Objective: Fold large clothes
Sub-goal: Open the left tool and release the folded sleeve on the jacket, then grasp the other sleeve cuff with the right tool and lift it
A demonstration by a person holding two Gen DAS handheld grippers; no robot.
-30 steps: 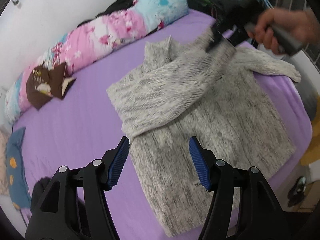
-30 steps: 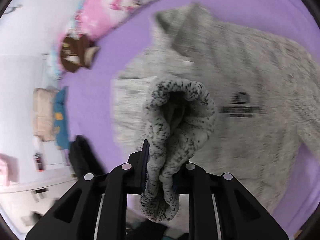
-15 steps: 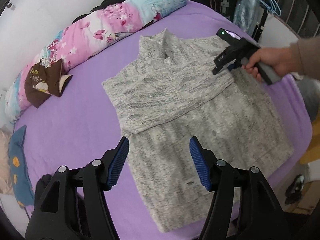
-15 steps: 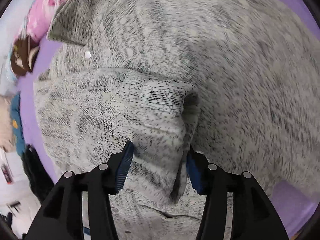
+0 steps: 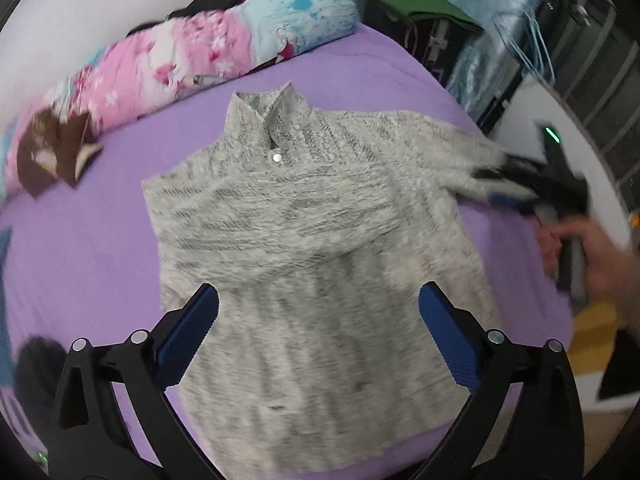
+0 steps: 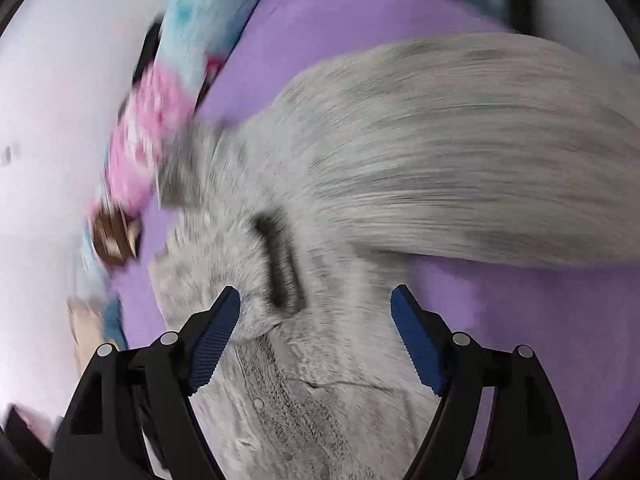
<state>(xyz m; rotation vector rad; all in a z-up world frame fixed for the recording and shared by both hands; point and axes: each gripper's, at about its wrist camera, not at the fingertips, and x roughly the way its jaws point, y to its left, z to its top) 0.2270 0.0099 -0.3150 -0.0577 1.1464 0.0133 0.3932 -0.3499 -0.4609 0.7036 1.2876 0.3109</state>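
Lying flat on the purple bed [image 5: 80,240], grey fleece pullover [image 5: 320,280], one sleeve folded across, left claw [image 5: 320,344] and right claw [image 6: 316,340] both opening, gripping nothing.

A home bedroom: purple-sheeted bed [image 5: 100,240], floral bedding roll [image 5: 192,56], hangers [image 5: 532,52].

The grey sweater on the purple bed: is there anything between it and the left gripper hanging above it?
Nothing visible. The left gripper hangs over the grey sweater with its jaws opening and only air between them. The floral bolster and brown pouch lie off toward the wall.
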